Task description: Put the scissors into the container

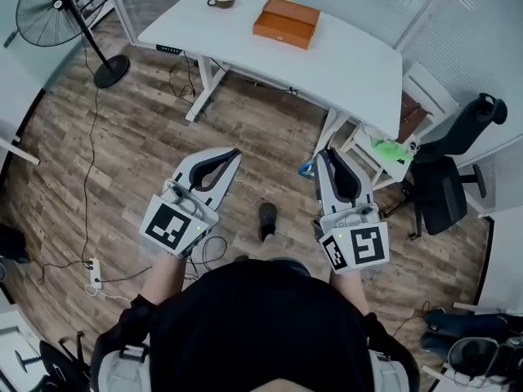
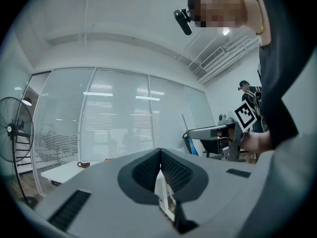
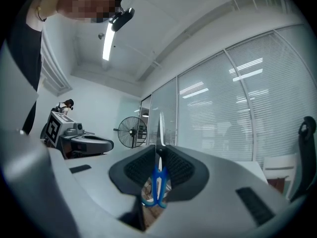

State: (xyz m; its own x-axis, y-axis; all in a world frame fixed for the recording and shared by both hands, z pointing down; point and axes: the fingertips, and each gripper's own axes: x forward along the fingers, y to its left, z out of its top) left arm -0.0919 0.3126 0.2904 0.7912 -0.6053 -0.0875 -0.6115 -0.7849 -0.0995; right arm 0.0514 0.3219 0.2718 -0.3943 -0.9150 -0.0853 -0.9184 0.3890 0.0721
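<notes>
Person stands on the wood floor (image 1: 147, 137), a gripper in each hand, both held level and side by side, well short of the desk.

Left gripper (image 1: 233, 153): jaws together, ribbed pads meeting at the tips (image 2: 160, 152). Nothing clamped between them; only background shows through the gap lower down.

Right gripper (image 1: 323, 155): jaws clamped on the scissors (image 3: 158, 182). Blue handles hang below the pads, and the metal blades stand up past the jaw tips (image 3: 159, 150). In the head view a bit of blue handle (image 1: 306, 170) shows just left of the right gripper's tip.

White desk (image 1: 351, 64) lies far, across the floor from the person. The orange container (image 1: 286, 21) sits on it, towards the far middle, lid on as far as can be seen. A cup (image 1: 221, 1) stands left of the container, apart from it.

Scissors are well apart from the container.

Standing fan (image 1: 65, 6) at far left. Black office chair (image 1: 449, 170) at right, beside the desk's near right end.
</notes>
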